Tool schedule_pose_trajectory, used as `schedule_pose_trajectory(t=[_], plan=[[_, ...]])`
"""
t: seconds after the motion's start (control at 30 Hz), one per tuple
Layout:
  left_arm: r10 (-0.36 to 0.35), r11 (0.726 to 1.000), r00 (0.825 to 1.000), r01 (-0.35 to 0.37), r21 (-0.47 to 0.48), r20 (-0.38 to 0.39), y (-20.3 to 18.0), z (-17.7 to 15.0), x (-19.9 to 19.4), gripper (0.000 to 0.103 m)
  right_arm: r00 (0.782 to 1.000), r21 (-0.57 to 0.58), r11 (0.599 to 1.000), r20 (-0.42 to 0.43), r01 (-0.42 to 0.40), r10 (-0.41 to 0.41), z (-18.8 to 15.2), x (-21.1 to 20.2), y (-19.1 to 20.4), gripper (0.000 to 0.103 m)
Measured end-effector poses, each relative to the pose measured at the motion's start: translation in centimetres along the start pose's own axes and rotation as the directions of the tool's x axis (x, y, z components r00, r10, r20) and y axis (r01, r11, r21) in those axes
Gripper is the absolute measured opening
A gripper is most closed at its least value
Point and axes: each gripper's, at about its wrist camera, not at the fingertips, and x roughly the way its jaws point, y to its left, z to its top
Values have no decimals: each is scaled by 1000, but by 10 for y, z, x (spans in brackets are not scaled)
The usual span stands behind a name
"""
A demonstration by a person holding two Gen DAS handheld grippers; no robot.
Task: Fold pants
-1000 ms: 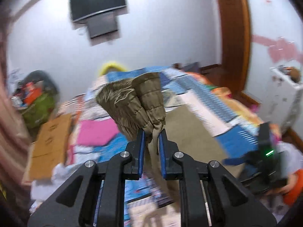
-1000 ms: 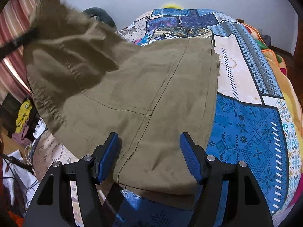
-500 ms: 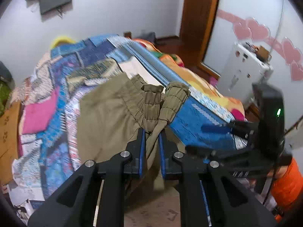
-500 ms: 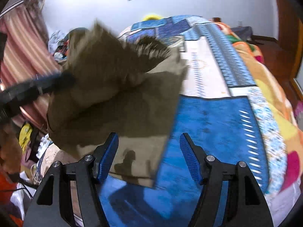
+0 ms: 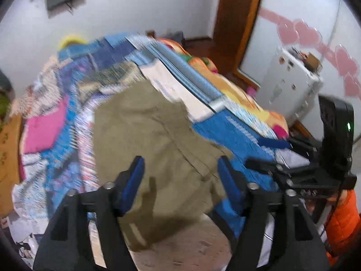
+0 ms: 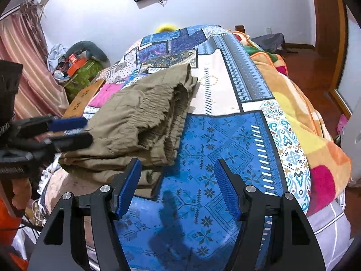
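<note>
Two pairs of blue-padded black fingers stand spread wide, and neither holds anything. Nearest in the right wrist view, the right gripper hangs over the blue patterned panel of the patchwork bedspread, with the olive-khaki cloth pants lying just ahead and to the left of its fingers. The pants sit folded in a thick stack of layers near the bed's near-left corner, the gathered elastic waistband on top and facing the right gripper. The stack's long axis seems to run away from the camera toward the far side of the bed. The left gripper hovers directly over the same bundle, its pads apart; in the right wrist view its tips show at the pile's left edge, very close to the cloth, though contact cannot be made out. By my reading the left hand is the nearer one for pressing or squaring the stack, while the right would have to swing left to reach the waistband edge. The fold looks largely done; only tidying seems left. Farther off, beside the bed, a green bag holds orange and pale clutter on top.
</note>
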Motion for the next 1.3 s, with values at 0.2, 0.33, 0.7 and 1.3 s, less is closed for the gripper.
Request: schedule_pose_trajectory(t=[0.2, 0.33, 0.7, 1.3], plan=[[129, 989, 991, -126, -77, 29, 63, 32, 4, 77, 999, -17, 999, 34, -39, 40, 13, 3, 16, 65], [204, 975, 979, -205, -90, -23, 105, 54, 33, 78, 997, -18, 998, 35, -63, 64, 20, 15, 25, 65], [160, 978, 951, -190, -90, -266, 163, 83, 166, 78, 996, 30, 997, -41, -72, 74, 16, 56, 7, 72], [327, 930, 900, -361, -72, -288, 189, 12, 145, 100, 999, -21, 999, -7, 35, -35, 34, 39, 4, 73]])
